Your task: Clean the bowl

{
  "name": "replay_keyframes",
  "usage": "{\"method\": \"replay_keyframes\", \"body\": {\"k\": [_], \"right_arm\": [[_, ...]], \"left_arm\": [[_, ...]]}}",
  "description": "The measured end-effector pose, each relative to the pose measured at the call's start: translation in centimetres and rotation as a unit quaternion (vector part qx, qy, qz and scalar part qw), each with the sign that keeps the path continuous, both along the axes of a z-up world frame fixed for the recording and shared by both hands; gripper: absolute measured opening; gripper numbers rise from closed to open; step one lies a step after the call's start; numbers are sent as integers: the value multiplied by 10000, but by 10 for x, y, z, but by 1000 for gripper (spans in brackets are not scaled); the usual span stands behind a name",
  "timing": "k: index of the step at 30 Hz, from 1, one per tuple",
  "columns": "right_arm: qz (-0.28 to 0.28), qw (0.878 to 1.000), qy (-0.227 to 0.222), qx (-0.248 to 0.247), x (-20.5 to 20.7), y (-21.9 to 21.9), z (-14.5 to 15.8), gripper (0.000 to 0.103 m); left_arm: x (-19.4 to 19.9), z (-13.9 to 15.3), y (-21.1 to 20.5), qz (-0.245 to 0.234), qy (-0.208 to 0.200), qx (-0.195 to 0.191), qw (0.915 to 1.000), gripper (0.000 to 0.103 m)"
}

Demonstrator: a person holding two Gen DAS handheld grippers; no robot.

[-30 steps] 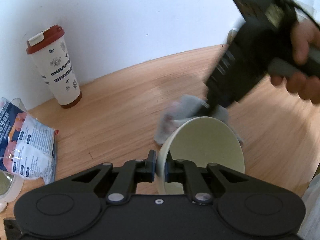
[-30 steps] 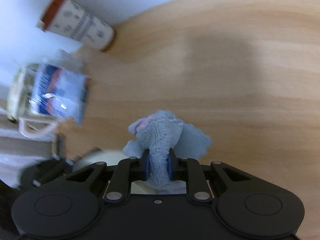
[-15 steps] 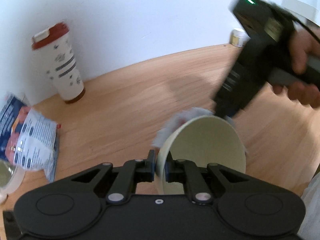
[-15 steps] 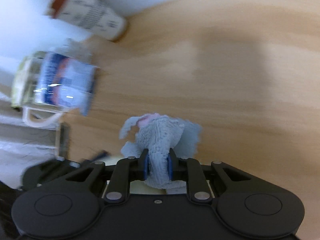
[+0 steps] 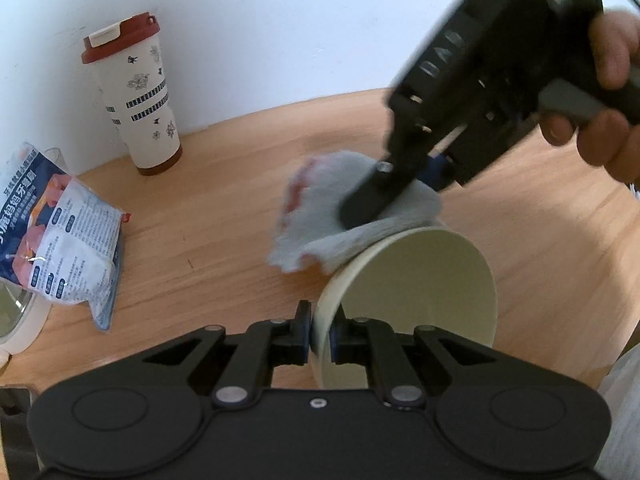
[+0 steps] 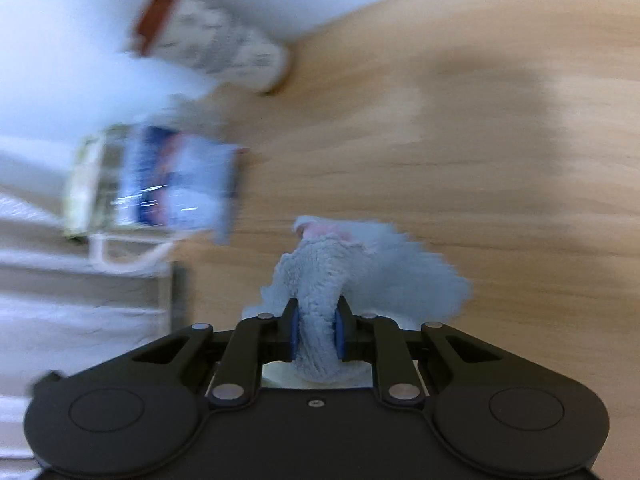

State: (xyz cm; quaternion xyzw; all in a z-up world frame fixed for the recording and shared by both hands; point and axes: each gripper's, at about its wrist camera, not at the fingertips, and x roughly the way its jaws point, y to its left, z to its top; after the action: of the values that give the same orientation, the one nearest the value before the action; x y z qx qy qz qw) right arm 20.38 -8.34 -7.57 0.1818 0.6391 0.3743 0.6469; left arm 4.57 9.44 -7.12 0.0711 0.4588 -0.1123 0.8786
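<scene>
- Bowl: we hold it tipped on its side above the table, mouth turned to the right of the left wrist view; the left gripper is clamped on its rim, one pad inside and one outside, as it was a second ago.
- Cloth: bunched and pinched tight in the right gripper. It has come up from behind the bowl's far wall and now drapes over the top of the rim.
- Right gripper, seen from the left wrist view: nearer and higher than before, a hand on its handle.
- Right wrist view: heavily blurred, so contact of cloth with bowl there is probably so, not certain.
- Cup, packet: on the table, untouched.
- Reading: we judge the outer wall wiped and the rim now in hand; the inside appears yet to be done.
</scene>
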Motion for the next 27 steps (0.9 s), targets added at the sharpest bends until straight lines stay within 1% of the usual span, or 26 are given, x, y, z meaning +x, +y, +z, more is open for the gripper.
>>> {"method": "replay_keyframes", "body": {"k": [1,3,10,13,15,17,19,22,23,24,25,26,27], "right_arm": [[93,9999,-130,-66,-3,7,3,20],[110,9997,-199,-111,-6,10,3,20],[-255,9993,-46,-277,-29,-21,-9,21],[-366,9984,47,-438,-36,-37,-16,21],[-400,9979,82,-500,-41,-38,-20,21],[-477,9976,112,-483,-45,-40,-21,21],[-625,9975,110,-304,-45,-41,-16,21],[-592,9982,-69,-49,-45,-33,-3,21],[-565,9983,-107,-32,-45,-29,-1,21],[-520,9985,-156,-32,-46,-26,1,21],[-462,9986,-244,-45,-47,-22,4,21],[-390,9985,-378,-109,-48,-18,7,21],[-366,9984,-409,-125,-49,-16,7,21]], "left_arm": [[-1,-1,3,33,49,-54,10000,8],[-2,-3,8,84,135,-131,9998,9],[-8,-11,19,170,402,-236,9988,12],[-9,-12,22,195,474,-264,9983,12],[-8,-12,22,191,488,-279,9982,12],[-7,-11,23,191,522,-324,9979,11],[-4,-10,24,192,551,-369,9976,11],[1,-7,23,26,666,-495,9965,15],[2,-5,23,-68,705,-540,9960,19],[3,-5,22,-142,733,-540,9957,20],[5,-3,19,-322,776,-493,9952,21],[5,-2,19,-328,777,-490,9952,24],[9,0,13,-602,839,-328,9941,25]]}}
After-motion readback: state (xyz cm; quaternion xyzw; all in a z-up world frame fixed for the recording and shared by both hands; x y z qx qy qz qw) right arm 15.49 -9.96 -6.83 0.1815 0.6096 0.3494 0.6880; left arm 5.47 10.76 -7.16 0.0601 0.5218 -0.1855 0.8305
